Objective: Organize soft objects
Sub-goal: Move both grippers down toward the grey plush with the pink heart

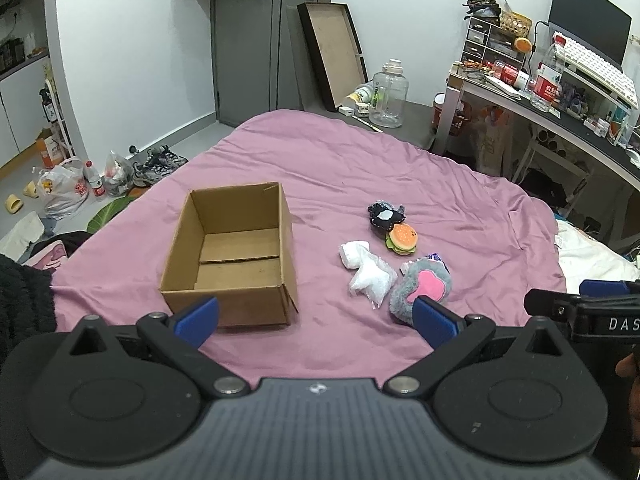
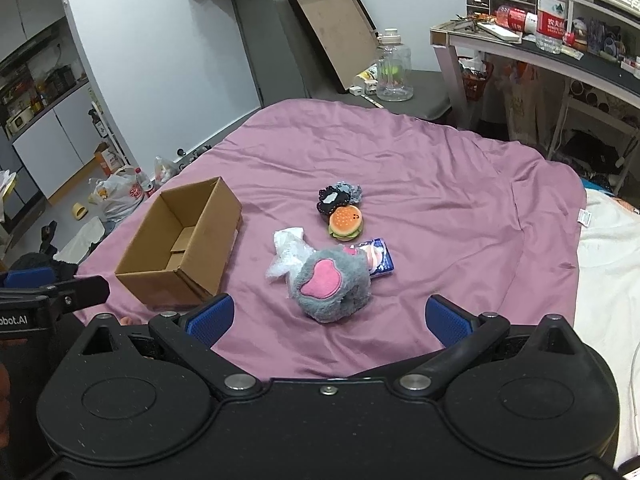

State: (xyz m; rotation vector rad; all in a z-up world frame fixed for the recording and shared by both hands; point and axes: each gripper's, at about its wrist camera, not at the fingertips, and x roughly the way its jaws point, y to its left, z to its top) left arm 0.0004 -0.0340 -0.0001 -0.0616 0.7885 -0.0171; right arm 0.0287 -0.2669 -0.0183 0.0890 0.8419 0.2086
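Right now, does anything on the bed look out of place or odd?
Nothing is damaged or spilled. The cardboard box is empty, while the soft items, among them the grey plush and the burger toy, lie loosely clustered beside it on the purple sheet.

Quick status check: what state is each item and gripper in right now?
Brown cardboard box: open, empty, upright.
Grey plush paw with pink pad: on purple sheet, outside box.
Burger plush: on sheet.
White plastic-wrapped bundle: on sheet.
Left gripper: open, empty.
Right gripper: open, empty.
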